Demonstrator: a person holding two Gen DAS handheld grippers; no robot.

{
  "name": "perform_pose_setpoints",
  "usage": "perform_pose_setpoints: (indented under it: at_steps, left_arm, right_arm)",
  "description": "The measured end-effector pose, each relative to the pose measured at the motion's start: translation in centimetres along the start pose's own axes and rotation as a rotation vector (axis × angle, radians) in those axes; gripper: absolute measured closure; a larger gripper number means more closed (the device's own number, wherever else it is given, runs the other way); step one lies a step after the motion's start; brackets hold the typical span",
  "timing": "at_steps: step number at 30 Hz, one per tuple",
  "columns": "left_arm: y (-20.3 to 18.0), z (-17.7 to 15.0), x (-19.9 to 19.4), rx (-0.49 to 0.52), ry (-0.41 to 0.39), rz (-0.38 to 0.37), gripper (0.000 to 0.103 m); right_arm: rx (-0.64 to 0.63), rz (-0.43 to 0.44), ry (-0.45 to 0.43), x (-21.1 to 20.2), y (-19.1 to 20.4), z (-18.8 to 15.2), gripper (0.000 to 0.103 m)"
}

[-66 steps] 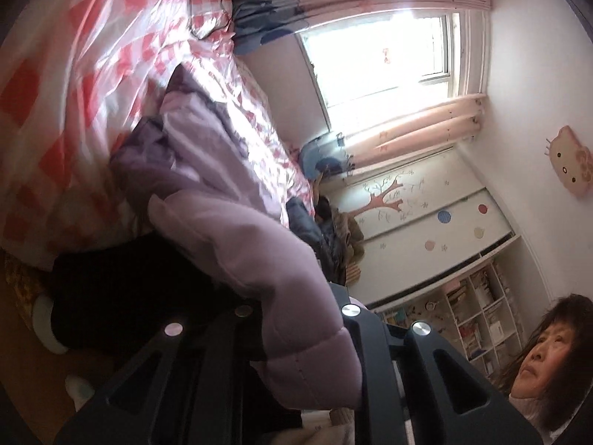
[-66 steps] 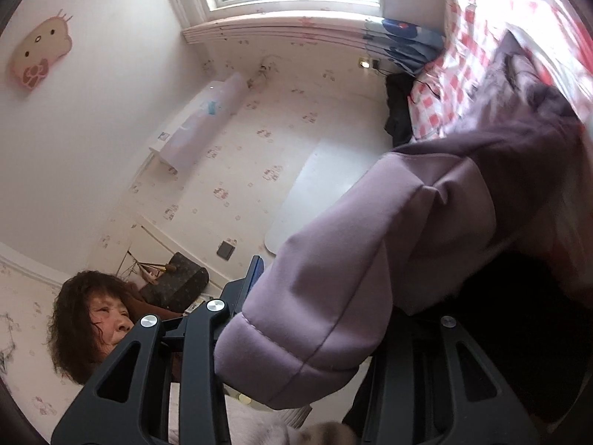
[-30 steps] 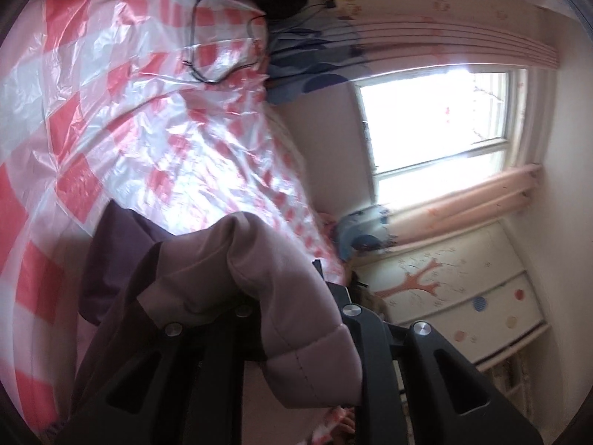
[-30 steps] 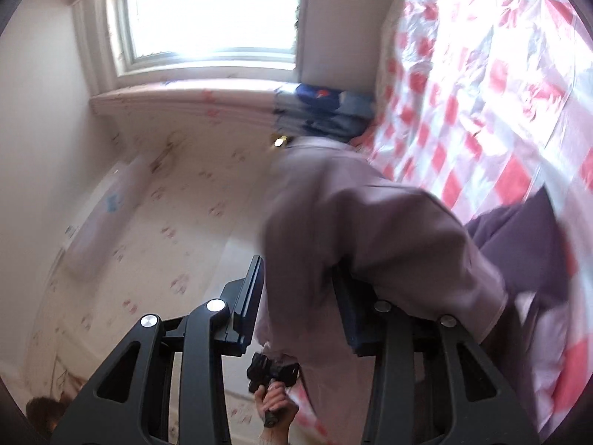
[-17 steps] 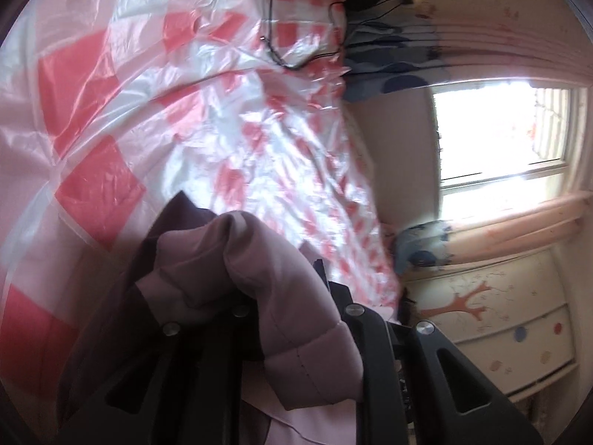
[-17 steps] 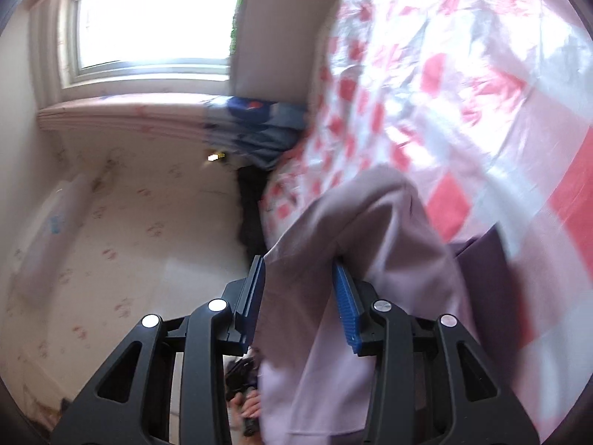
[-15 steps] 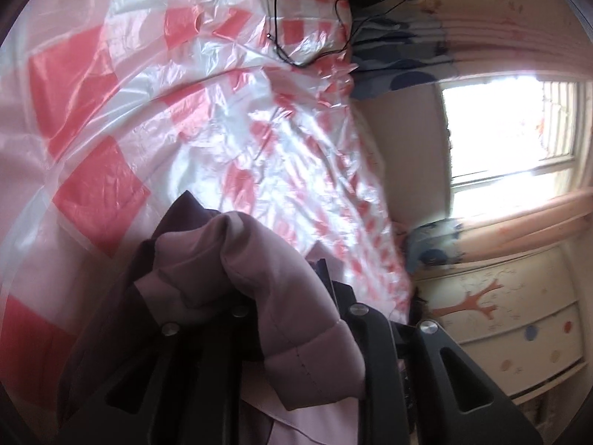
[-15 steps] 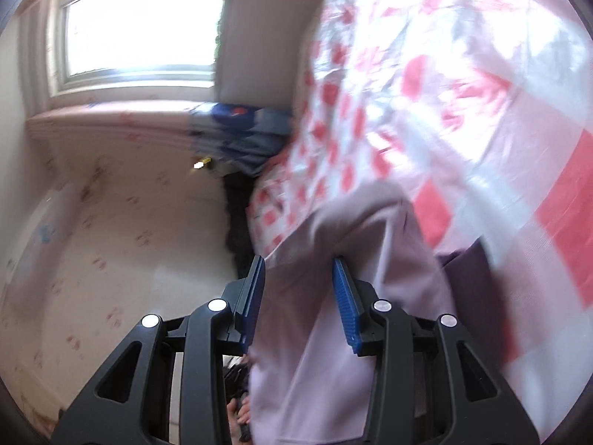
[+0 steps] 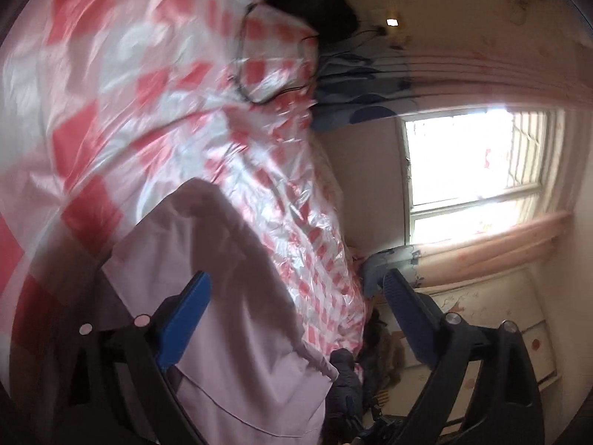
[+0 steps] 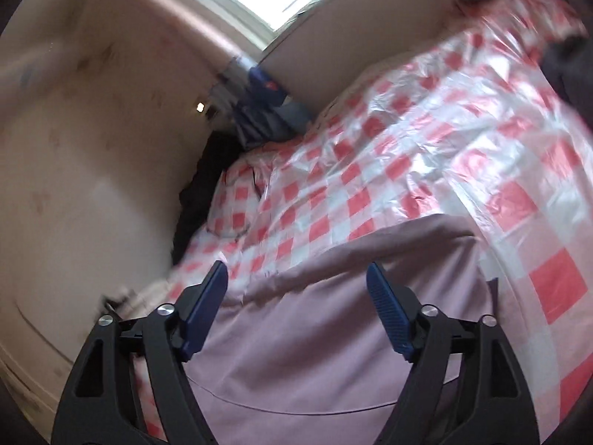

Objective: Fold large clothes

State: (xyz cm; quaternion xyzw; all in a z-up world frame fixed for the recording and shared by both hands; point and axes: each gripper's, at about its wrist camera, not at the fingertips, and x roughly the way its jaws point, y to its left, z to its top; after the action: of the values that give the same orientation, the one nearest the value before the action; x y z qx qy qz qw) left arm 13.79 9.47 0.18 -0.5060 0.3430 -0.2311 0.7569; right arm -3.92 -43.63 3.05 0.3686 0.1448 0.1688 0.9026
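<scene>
On the checked sheet (image 10: 426,141), smooth lilac coat (image 10: 333,333) beneath both spread, empty tools (image 9: 296,315) (image 10: 296,296).

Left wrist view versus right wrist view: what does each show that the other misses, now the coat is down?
Only the left wrist view shows the full window, the pink curtain beside it, the painted cabinet and a black cable looped on the bed.

Only the right wrist view shows the broad bare wall and the coat's top edge running across the bed.

Both show the lilac coat lying on the red-checked plastic sheet, the blue bedding at the bed's end, and open jaws: left gripper, right gripper, neither pinching fabric.
</scene>
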Motion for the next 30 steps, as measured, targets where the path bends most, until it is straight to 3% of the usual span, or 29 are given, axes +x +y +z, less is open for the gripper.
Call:
perform_pose_setpoints:
  at_steps: [3, 6, 9, 11, 15, 19, 20, 22, 24, 27, 28, 30]
  left_arm:
    - [-4.0, -3.1, 2.3, 0.238, 0.095, 0.051, 0.010]
    - [-6.4, -8.3, 7.9, 0.453, 0.277, 0.131, 0.010]
    - [-6.3, -11.4, 13.9, 0.607, 0.373, 0.290, 0.010]
    - [-4.2, -11.0, 17.2, 0.562, 0.391, 0.386, 0.010]
    - [-2.3, -10.0, 19.3, 0.459, 0.331, 0.415, 0.010]
    - [-2.6, -11.9, 19.8, 0.506, 0.284, 0.502, 0.010]
    - [-3.0, -11.6, 19.1, 0.484, 0.274, 0.500, 0.010]
    - [-4.3, -10.5, 17.5, 0.433, 0.229, 0.449, 0.010]
    - [-5.9, -9.2, 16.8, 0.506, 0.153, 0.458, 0.010]
    - [-3.3, -6.6, 19.0, 0.427, 0.210, 0.514, 0.010]
    - [-1.9, -6.0, 19.6, 0.391, 0.227, 0.520, 0.010]
    - [0.0, -5.6, 20.5, 0.364, 0.241, 0.512, 0.010]
  right_arm:
    - [-0.146, -0.089, 0.119, 4.1, 3.3, -1.9, 0.026]
    - [-0.267, -0.250, 0.209, 9.8, 4.2, -3.6, 0.026]
    - [-0.283, -0.342, 0.271, 13.6, 2.7, -4.5, 0.026]
    - [-0.259, -0.359, 0.279, 15.7, 1.1, -4.0, 0.026]
    - [-0.296, -0.373, 0.310, 19.1, -1.2, -2.5, 0.024]
    - [-0.320, -0.373, 0.380, 21.3, -1.9, -1.7, 0.023]
    - [-0.314, -0.378, 0.388, 20.9, -1.5, -1.4, 0.023]
    - [-0.313, -0.349, 0.325, 19.1, 0.2, -0.9, 0.023]
    - [-0.369, -0.297, 0.280, 18.2, 2.8, -0.8, 0.021]
    - [-0.471, -0.334, 0.331, 21.4, 4.9, -1.1, 0.014]
    - [-0.479, -0.388, 0.396, 24.0, 4.0, -1.5, 0.011]
    - [-0.419, -0.389, 0.464, 27.0, 1.9, -1.8, 0.007]
